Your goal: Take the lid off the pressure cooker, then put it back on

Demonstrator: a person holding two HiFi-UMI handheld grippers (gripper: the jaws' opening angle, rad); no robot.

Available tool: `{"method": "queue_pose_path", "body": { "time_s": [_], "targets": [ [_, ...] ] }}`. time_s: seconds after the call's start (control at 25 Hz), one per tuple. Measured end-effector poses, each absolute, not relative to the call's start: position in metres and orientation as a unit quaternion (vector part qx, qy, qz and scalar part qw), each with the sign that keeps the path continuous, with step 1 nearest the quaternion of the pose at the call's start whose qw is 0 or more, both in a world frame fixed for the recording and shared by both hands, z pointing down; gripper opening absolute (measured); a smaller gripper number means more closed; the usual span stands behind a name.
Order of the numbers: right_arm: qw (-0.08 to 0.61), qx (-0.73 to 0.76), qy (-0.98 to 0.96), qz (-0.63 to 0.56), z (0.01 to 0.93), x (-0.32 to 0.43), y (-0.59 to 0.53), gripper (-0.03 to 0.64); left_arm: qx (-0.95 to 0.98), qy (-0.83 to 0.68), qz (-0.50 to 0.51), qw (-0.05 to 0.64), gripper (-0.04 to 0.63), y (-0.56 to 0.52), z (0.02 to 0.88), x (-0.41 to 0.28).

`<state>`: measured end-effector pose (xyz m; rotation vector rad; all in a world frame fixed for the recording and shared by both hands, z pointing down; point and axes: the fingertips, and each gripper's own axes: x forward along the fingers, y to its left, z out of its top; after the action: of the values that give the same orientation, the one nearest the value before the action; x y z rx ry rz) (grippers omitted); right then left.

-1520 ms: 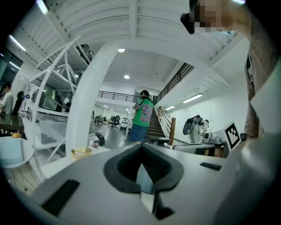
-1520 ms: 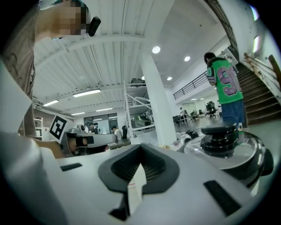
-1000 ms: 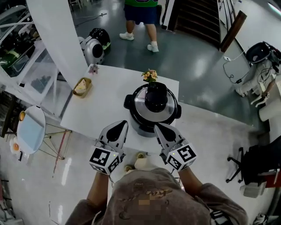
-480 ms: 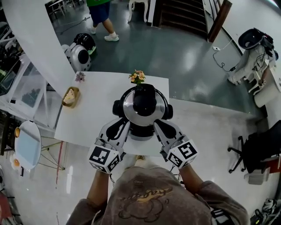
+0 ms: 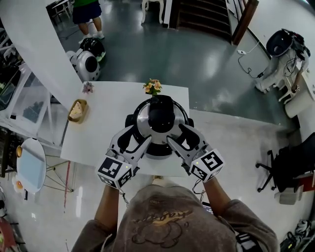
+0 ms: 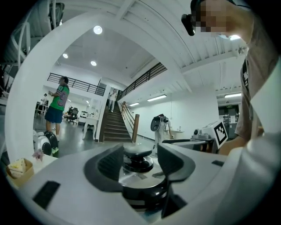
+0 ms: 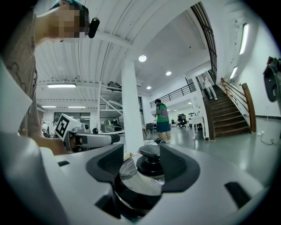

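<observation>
The pressure cooker (image 5: 158,147) stands at the near edge of the white table (image 5: 106,130). Its steel lid (image 5: 142,120) is on, with a black knob (image 5: 161,113) on top. My left gripper (image 5: 134,140) is at the cooker's front left, and its jaws have just been opening. My right gripper (image 5: 181,140) is at the front right, its jaws likewise just opened. Neither has anything pressed between its pads. In the left gripper view the knob (image 6: 137,154) shows between the spread fingers of the left gripper (image 6: 140,163). The right gripper view frames the knob (image 7: 151,152) the same way, beyond the right gripper (image 7: 140,166).
A small vase of flowers (image 5: 153,86) stands just behind the cooker. A wicker basket (image 5: 78,109) and a pink flower (image 5: 87,87) sit at the table's far left. A white-and-black machine (image 5: 86,61) and a person (image 5: 87,12) are on the floor beyond.
Both grippers have moved forward to the cooker's front sides and their jaws have spread from shut to open. The person in the background has walked to the left.
</observation>
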<state>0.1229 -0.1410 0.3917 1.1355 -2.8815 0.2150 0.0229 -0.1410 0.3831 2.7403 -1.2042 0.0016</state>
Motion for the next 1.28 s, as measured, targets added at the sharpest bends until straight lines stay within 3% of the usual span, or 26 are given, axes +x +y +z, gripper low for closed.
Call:
{"method": "queue_pose_path", "body": {
  "time_s": [0.32,0.76,1.28],
  "targets": [
    [0.029,0.348,-0.933,0.084,0.399,0.125,-0.160,0.342,0.933,-0.354,0.019,0.059,0.293,-0.155,0.385,0.036],
    [0.081,0.309,-0.945,0.074,0.415,0.121,-0.189,0.343,0.952,-0.294,0.076,0.037,0.292,-0.188,0.403,0.057],
    [0.158,0.253,-0.953,0.053,0.426,0.108,-0.203,0.288,0.961,-0.234,0.145,0.009,0.268,-0.207,0.423,0.079]
  ]
}}
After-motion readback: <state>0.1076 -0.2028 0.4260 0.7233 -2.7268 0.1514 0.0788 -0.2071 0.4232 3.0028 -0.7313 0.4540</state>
